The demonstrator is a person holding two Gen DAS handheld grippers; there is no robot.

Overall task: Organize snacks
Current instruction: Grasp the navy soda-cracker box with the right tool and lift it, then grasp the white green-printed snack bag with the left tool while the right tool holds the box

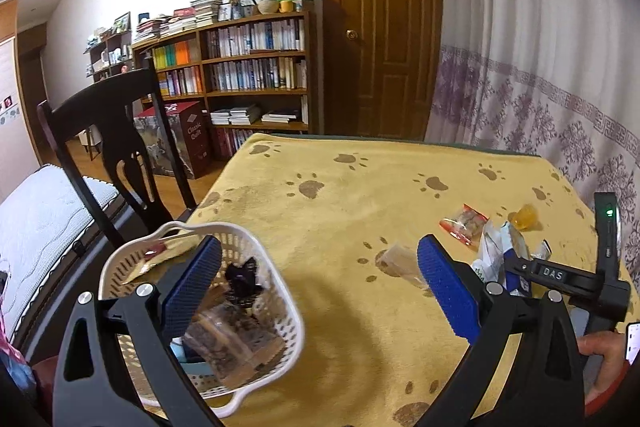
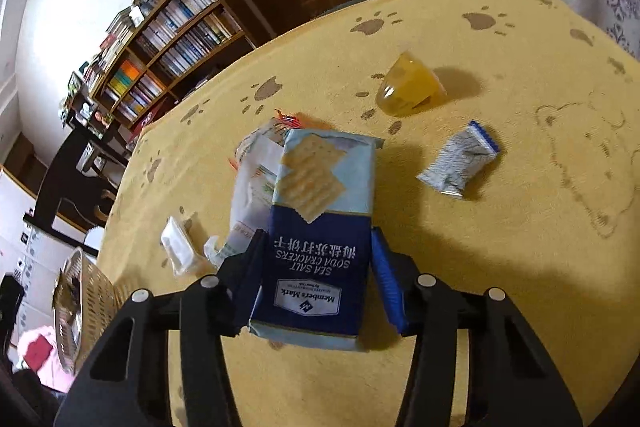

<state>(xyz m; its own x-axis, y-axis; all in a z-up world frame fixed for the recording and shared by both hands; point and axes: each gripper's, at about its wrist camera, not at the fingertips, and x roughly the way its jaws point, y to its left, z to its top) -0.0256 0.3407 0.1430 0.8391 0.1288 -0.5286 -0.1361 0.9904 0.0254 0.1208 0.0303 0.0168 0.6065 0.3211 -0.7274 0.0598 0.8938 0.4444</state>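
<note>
My right gripper (image 2: 316, 259) is shut on a blue and white soda cracker pack (image 2: 320, 223), held just above the yellow cloth. On the cloth around it lie a white pouch (image 2: 256, 179), a small clear packet (image 2: 178, 247), a silver and blue packet (image 2: 460, 163) and a yellow jelly cup (image 2: 408, 87). My left gripper (image 1: 320, 283) is open and holds nothing. Under its left finger sits the white basket (image 1: 276, 267), with a dark wrapped snack (image 1: 242, 281) and clear packets inside. A red-edged snack bag (image 1: 464, 223) lies farther right.
A dark wooden chair (image 1: 108, 147) stands at the table's left edge beside the basket. The yellow paw-print cloth (image 1: 360, 195) covers the table. A bookshelf (image 1: 248, 67), a door and a curtain are behind. A hand (image 1: 604, 347) shows at the right edge.
</note>
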